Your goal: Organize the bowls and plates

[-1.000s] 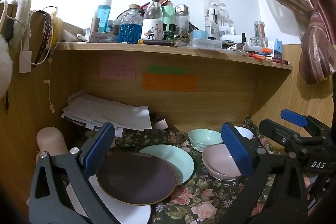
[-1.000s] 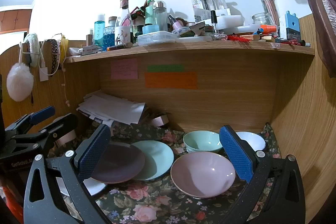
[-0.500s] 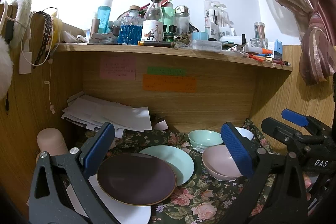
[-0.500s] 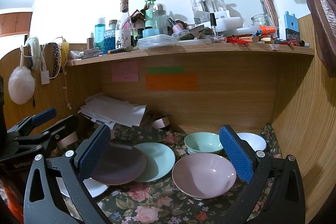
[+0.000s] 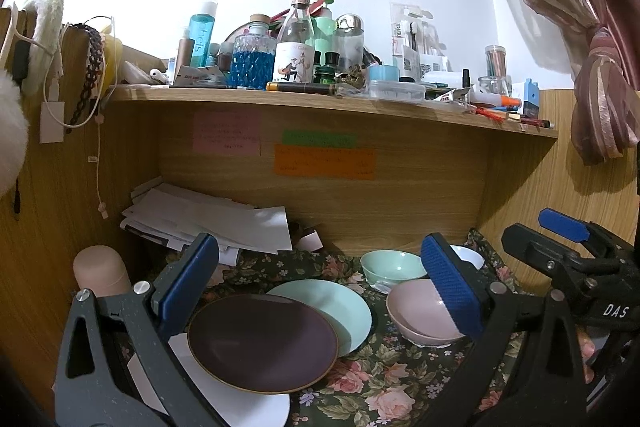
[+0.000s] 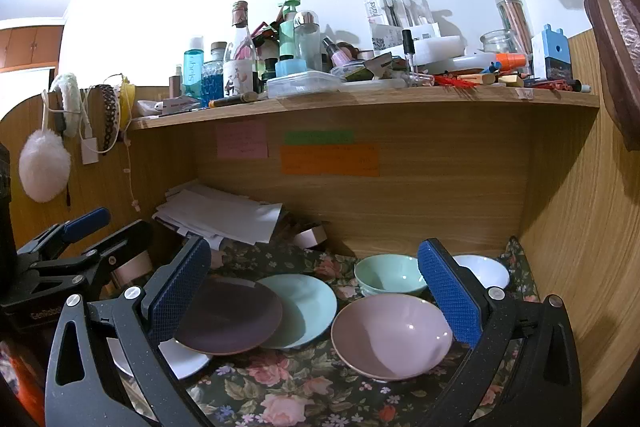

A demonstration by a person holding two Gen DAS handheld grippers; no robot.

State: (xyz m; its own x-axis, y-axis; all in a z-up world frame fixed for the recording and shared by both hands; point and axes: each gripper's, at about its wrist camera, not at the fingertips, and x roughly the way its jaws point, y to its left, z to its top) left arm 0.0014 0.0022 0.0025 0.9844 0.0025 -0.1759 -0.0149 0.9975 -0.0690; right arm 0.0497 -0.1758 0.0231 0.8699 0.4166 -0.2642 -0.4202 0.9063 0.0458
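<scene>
Your left gripper (image 5: 320, 291) and right gripper (image 6: 316, 291): jaws wide apart, holding nothing. Dark plate (image 5: 262, 343) overlaps mint plate (image 5: 340, 311) on floral cloth (image 6: 280, 391); pink bowl (image 6: 390, 335) beside, in front of mint bowl (image 6: 384, 273).

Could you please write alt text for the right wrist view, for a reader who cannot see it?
The open right gripper hovers over a floral cloth, framing a pink bowl. To its left, a dark plate overlaps a light green plate; a green bowl and a white bowl sit behind.
</scene>
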